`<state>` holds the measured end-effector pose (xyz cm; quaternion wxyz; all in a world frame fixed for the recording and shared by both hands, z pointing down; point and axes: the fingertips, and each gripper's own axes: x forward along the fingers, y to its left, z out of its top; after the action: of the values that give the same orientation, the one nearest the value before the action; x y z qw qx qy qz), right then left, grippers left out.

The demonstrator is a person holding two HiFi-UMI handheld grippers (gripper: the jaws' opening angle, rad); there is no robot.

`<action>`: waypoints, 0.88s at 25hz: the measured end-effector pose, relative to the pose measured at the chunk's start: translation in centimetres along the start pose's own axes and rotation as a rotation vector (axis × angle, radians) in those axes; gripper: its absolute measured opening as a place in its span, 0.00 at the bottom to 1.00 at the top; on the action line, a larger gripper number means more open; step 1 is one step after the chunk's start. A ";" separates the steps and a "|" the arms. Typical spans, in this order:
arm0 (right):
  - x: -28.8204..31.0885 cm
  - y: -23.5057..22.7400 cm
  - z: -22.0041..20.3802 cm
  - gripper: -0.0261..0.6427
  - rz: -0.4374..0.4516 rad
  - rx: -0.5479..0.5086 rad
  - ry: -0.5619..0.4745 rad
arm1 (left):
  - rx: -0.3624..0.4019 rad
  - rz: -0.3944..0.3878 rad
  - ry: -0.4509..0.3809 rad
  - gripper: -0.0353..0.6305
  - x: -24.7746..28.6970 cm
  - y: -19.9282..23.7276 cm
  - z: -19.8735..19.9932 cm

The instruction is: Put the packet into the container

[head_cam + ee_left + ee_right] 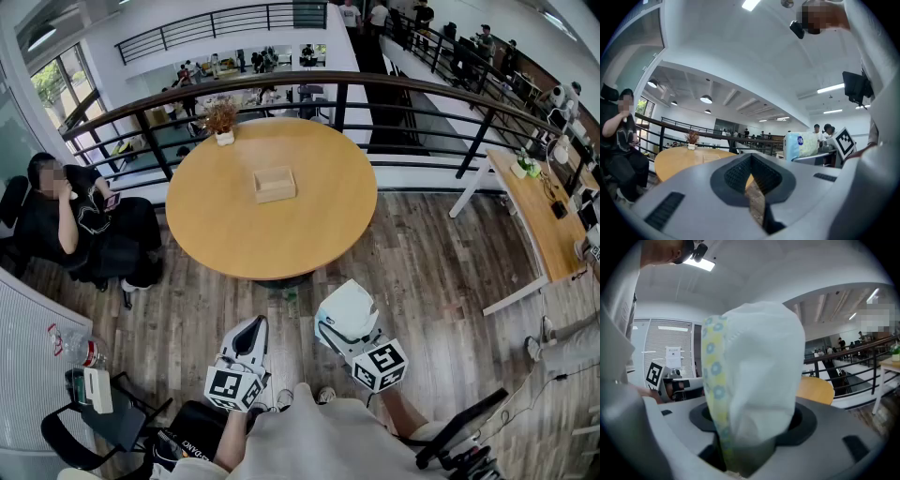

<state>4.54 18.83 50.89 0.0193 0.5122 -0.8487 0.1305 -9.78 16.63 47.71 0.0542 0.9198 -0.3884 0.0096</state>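
A white packet (347,309) with a yellow and blue flowered side stands upright in my right gripper (343,326), which is shut on its lower end. In the right gripper view the packet (754,380) fills the middle, between the jaws of the right gripper (750,439). The container, a small open wooden box (274,184), sits near the middle of the round wooden table (225,234), well ahead of both grippers. My left gripper (250,334) hangs over the floor beside the right one, shut and empty. The left gripper view shows the left gripper (752,180), the box (711,157) and the packet (800,145).
A small potted plant (222,120) stands at the table's far edge. A black railing (375,94) curves behind the table. A seated person (75,225) is at the left, a long desk (539,220) at the right, and a black chair (103,427) at lower left.
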 end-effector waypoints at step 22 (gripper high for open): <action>0.1 -0.2 0.6 0.49 -0.013 0.001 -0.019 | 0.002 -0.009 0.000 0.06 0.5 -0.7 0.3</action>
<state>4.70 18.51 50.38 0.0116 0.5187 -0.8455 0.1259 -8.92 16.70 47.35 0.0534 0.9217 -0.3842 0.0095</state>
